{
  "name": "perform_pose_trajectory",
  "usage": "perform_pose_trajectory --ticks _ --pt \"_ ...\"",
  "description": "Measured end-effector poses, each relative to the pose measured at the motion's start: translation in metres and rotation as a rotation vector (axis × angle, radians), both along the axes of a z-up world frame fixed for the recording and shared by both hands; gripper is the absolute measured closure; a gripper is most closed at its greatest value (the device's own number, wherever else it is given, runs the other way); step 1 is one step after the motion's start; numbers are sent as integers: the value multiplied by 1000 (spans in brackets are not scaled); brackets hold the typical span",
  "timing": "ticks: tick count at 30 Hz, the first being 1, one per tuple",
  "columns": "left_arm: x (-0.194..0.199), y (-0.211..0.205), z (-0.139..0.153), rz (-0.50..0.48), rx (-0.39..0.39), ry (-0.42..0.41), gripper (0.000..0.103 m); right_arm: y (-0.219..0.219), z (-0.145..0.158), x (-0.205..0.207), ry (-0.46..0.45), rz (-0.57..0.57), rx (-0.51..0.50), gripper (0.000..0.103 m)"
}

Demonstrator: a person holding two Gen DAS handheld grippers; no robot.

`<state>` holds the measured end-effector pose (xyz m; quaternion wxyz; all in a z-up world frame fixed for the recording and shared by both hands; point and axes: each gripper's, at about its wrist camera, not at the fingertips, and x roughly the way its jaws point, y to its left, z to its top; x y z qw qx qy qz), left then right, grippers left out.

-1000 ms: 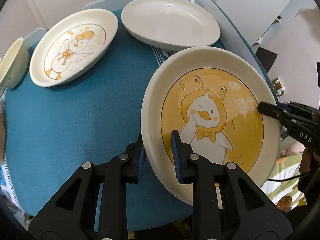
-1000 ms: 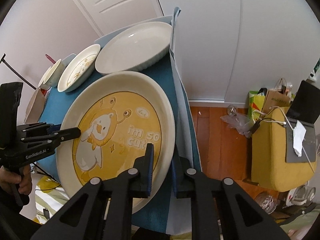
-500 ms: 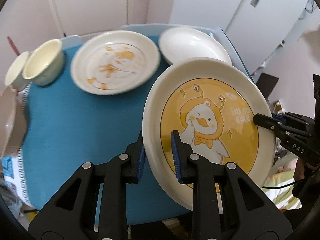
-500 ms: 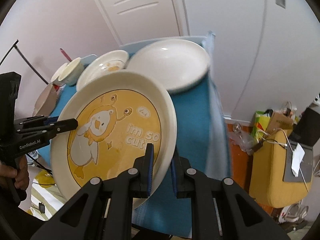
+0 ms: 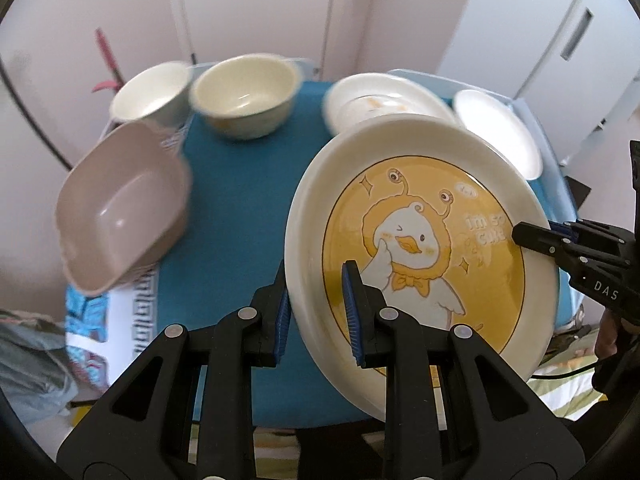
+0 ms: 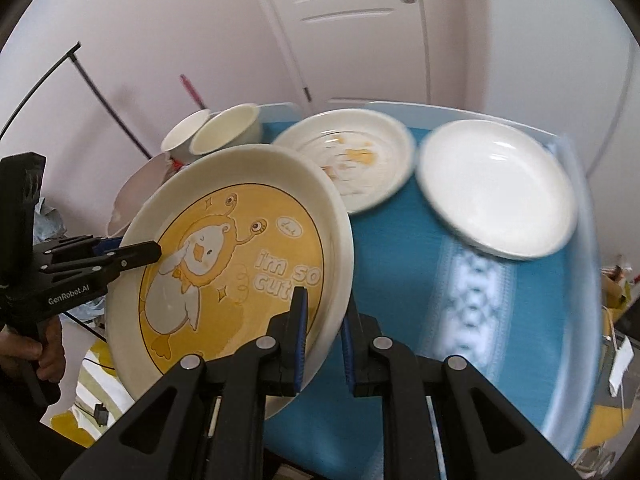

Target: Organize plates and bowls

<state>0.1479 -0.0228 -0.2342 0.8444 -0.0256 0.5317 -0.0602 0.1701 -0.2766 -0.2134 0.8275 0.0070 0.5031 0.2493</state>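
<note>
A large cream plate with a yellow duck picture [image 5: 420, 240] [image 6: 224, 264] hangs tilted above the blue-clothed table [image 5: 232, 208]. My left gripper [image 5: 316, 280] is shut on its near-left rim. My right gripper [image 6: 324, 312] is shut on the opposite rim, and it shows in the left wrist view as right gripper [image 5: 532, 236]. On the table lie a smaller duck plate [image 5: 384, 104] [image 6: 352, 160] and a plain white plate [image 5: 500, 132] [image 6: 496, 188]. Two cream bowls [image 5: 244, 96] [image 5: 152, 92] stand at the back left.
A taupe plastic basin [image 5: 120, 208] rests at the table's left edge, partly over it. A white door [image 6: 360, 20] and walls close the far side. A hand [image 6: 44, 356] grips the left tool's handle. Striped bedding [image 5: 560, 392] lies below the near edge.
Both grippers have carried the duck plate leftward over the table and slightly up, still shut on its rims. The bowls and the taupe basin have come into view.
</note>
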Motion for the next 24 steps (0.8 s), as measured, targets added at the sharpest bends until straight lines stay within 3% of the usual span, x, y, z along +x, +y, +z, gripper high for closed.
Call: perform_pose_trajectory --ticks 4,10,17,24 --pt "0 40 -18 26 -1 30 83 38 -14 4 30 20 1 89" --pt "2 67 -47 7 6 65 83 77 -40 9 57 11 -15 89" --pt "9 76 -57 -22 -9 61 83 87 -59 10 63 -18 -31 89" --pt "4 74 -60 -45 17 45 83 88 -60 6 55 -37 -43 89"
